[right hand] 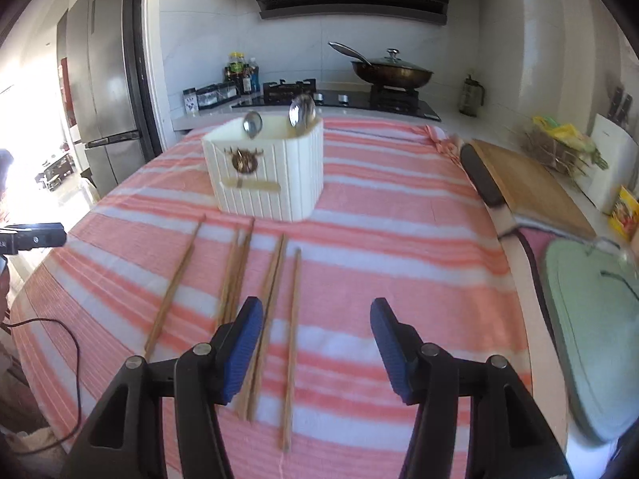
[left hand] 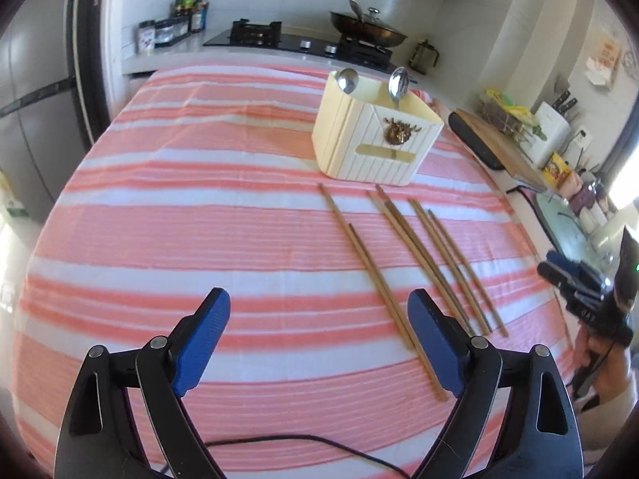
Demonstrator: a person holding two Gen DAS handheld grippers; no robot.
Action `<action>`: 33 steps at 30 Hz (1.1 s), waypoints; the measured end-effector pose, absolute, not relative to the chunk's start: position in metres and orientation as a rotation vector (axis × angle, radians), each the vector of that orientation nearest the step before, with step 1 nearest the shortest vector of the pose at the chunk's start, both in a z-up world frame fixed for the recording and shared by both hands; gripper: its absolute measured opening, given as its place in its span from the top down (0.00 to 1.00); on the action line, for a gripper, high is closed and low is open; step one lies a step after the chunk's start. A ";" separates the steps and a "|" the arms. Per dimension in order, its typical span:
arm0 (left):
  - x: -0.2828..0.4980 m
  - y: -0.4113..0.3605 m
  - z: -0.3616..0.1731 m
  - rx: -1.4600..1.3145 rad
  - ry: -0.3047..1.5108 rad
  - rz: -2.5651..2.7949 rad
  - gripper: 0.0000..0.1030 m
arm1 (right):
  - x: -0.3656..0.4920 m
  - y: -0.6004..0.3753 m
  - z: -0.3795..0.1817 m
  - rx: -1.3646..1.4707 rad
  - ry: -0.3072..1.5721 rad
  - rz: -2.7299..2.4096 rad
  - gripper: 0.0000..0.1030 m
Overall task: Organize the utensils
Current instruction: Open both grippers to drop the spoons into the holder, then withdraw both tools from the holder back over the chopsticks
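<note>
- Both claws hang over the striped cloth: left gripper spread wide with nothing between its pads, right gripper released, also empty.
- Six chopsticks lie flat just ahead in three loose pairs, long axes running away from the cameras toward the holder.
- Cream holder stands beyond them, two spoons upright inside, bowls up.

A cloth striped salmon-pink and white covers the bench. A cream ribbed holder bears a bronze emblem. Brown wooden chopsticks. Silver spoons. Each hand-held gripper is black with blue pads.
</note>
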State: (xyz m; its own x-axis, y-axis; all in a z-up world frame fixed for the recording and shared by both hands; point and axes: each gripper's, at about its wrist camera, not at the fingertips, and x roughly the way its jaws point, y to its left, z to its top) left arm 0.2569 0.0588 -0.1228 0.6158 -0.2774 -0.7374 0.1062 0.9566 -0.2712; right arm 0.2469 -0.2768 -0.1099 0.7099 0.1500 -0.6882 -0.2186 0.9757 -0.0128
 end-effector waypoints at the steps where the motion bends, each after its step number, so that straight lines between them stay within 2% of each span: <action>1: 0.253 0.058 -0.127 -0.238 0.870 -0.216 0.10 | 0.236 -0.281 -0.118 -0.095 0.761 0.183 0.44; 8: 0.250 0.039 -0.164 -0.214 0.842 -0.096 0.10 | 0.206 -0.303 -0.162 -0.093 0.811 0.064 0.44; 18: 0.264 0.032 -0.207 -0.176 0.900 -0.019 0.10 | 0.195 -0.298 -0.179 -0.081 0.841 0.041 0.44; 20: 0.268 0.037 -0.211 -0.197 0.919 -0.021 0.10 | 0.199 -0.299 -0.179 -0.079 0.842 0.038 0.40; 23: 0.269 0.038 -0.214 -0.188 0.914 -0.021 0.10 | 0.206 -0.302 -0.184 -0.077 0.857 0.029 0.39; 27: 0.271 0.033 -0.217 -0.164 0.921 -0.033 0.03 | 0.211 -0.309 -0.197 -0.049 0.903 0.010 0.39; 33: 0.272 0.020 -0.222 -0.064 0.948 -0.009 0.01 | 0.210 -0.311 -0.198 -0.028 0.891 0.011 0.38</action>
